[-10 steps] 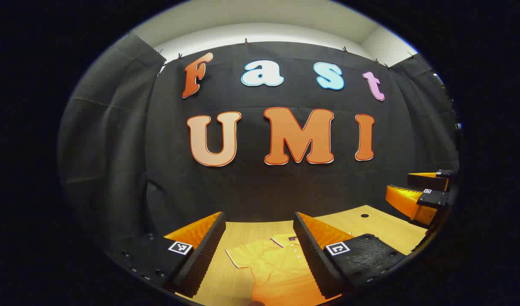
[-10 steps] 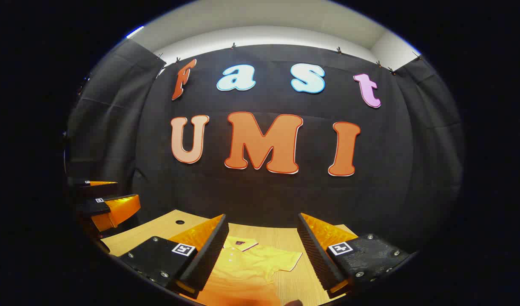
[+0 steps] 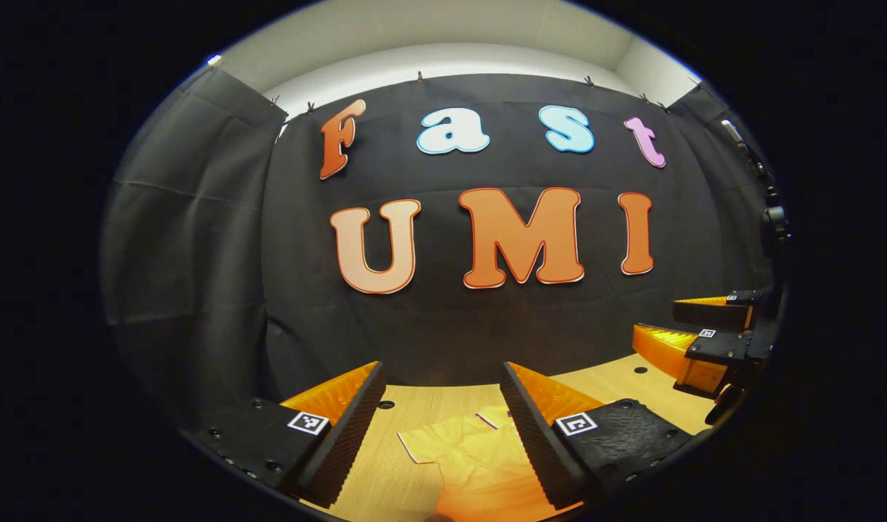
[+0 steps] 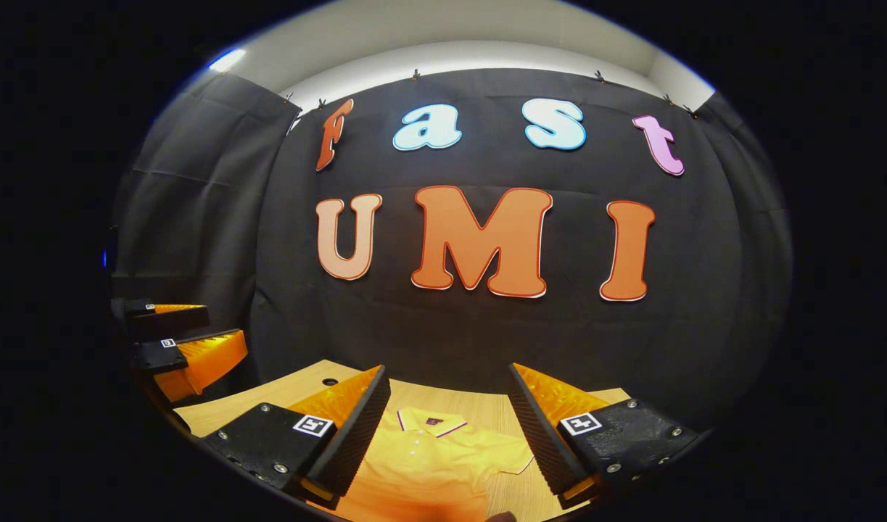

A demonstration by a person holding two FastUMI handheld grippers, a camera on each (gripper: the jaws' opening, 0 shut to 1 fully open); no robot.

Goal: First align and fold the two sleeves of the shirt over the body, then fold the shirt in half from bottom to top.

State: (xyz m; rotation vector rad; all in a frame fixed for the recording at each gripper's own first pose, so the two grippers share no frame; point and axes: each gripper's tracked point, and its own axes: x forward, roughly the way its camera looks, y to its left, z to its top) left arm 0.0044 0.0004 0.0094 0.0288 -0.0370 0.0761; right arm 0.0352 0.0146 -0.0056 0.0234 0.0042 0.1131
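While the yellow shirt (image 4: 428, 453) lies flat on the wooden table (image 3: 407, 402) at six o'clock, we hold the left gripper (image 3: 443, 428) and the right gripper (image 4: 447, 428) above it, jaws apart and empty.

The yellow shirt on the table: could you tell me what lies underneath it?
The yellow shirt lies spread on the wooden table, whose bare surface shows around the collar and sleeve edges. Whatever sits directly beneath the fabric is covered, and the shirt's lower part runs out of view.
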